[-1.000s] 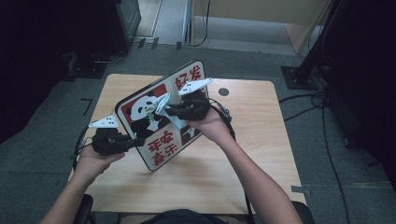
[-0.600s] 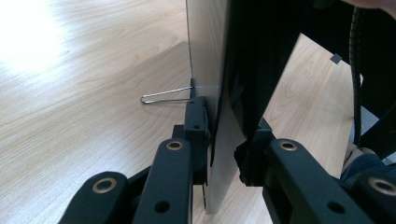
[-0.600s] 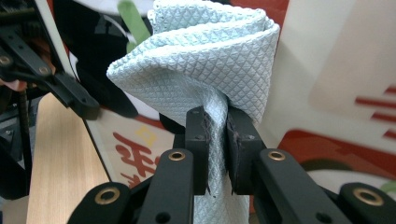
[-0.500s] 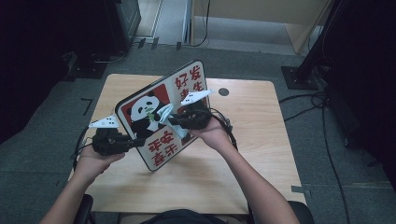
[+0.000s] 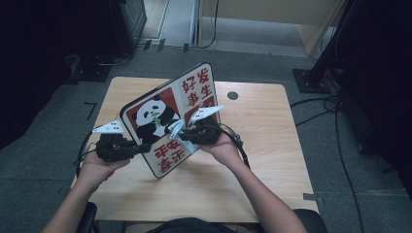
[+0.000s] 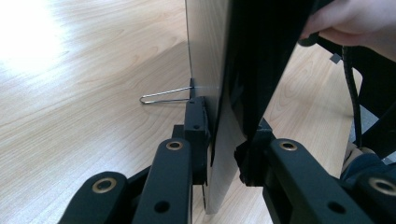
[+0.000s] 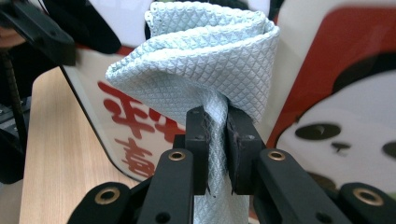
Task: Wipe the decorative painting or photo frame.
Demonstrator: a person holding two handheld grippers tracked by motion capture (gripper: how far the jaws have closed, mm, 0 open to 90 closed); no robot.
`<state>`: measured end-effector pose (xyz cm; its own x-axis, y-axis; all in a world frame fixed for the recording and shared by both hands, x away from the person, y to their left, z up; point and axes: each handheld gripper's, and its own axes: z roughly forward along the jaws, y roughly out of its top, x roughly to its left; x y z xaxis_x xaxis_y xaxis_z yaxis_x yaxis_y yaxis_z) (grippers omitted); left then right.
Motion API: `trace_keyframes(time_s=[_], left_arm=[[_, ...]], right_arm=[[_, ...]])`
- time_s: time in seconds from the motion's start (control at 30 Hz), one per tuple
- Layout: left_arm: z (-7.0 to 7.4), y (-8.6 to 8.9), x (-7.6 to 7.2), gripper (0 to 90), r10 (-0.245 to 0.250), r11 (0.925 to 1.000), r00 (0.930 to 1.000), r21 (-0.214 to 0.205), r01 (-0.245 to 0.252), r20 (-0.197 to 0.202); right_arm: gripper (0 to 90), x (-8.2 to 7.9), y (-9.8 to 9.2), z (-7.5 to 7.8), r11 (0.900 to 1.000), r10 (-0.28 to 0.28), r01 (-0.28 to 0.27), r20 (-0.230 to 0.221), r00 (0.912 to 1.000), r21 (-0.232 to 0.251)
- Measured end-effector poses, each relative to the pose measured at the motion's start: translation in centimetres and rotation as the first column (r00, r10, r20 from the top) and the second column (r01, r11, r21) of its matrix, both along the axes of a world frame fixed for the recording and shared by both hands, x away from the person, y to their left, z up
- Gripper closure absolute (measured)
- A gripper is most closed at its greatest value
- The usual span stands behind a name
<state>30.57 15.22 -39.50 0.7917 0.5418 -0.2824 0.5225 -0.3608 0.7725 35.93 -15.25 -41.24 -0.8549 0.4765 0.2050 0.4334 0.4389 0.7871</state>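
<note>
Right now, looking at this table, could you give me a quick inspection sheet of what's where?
Surface: light wooden table, with a small dark round hole near its far edge.
Job's things: panda picture board standing tilted on its lower corner; a thin wire stand shows behind it. Pale blue waffle cloth, folded, against the board's face.
Clutter: nothing seen.
Grippers: left gripper clamped on the board's edge; right gripper shut on the cloth.
Cables: black cables trail from both grippers over the table's near side; more cables lie on the floor at right.
Surroundings: grey carpet, dark equipment stands around.
</note>
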Motion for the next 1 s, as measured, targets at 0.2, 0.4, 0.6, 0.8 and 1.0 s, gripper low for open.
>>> trace_keyframes(time_s=[0.2,0.4,0.6,0.8,1.0], left_arm=[[0.0,0.0,0.0,77.0,0.001,1.0000,1.0000,0.000,-0.001,0.002],[0.0,0.0,0.0,76.8,-0.001,1.0000,1.0000,-0.001,0.001,-0.002],[0.0,0.0,0.0,76.8,-0.003,1.0000,1.0000,0.000,0.003,-0.001],[0.0,0.0,0.0,76.7,-0.003,1.0000,1.0000,-0.001,0.003,-0.001],[0.0,0.0,0.0,76.8,-0.003,1.0000,1.0000,-0.001,0.003,0.001]], right_arm=[[80.7,-0.3,-0.2,-1.3,1.0000,-0.005,0.005,-0.016,0.9999,-0.008],[80.7,-0.8,-0.5,-2.7,0.9999,-0.008,0.007,-0.014,0.9999,-0.009],[80.7,-1.2,-0.8,-4.6,0.9997,-0.020,0.019,-0.038,0.9991,-0.016],[80.7,-1.5,-1.0,-6.6,0.9980,-0.018,0.014,-0.060,0.9980,-0.062],[80.7,-1.5,-1.5,-8.1,0.9982,-0.020,0.015,-0.088,0.9959,-0.058]])
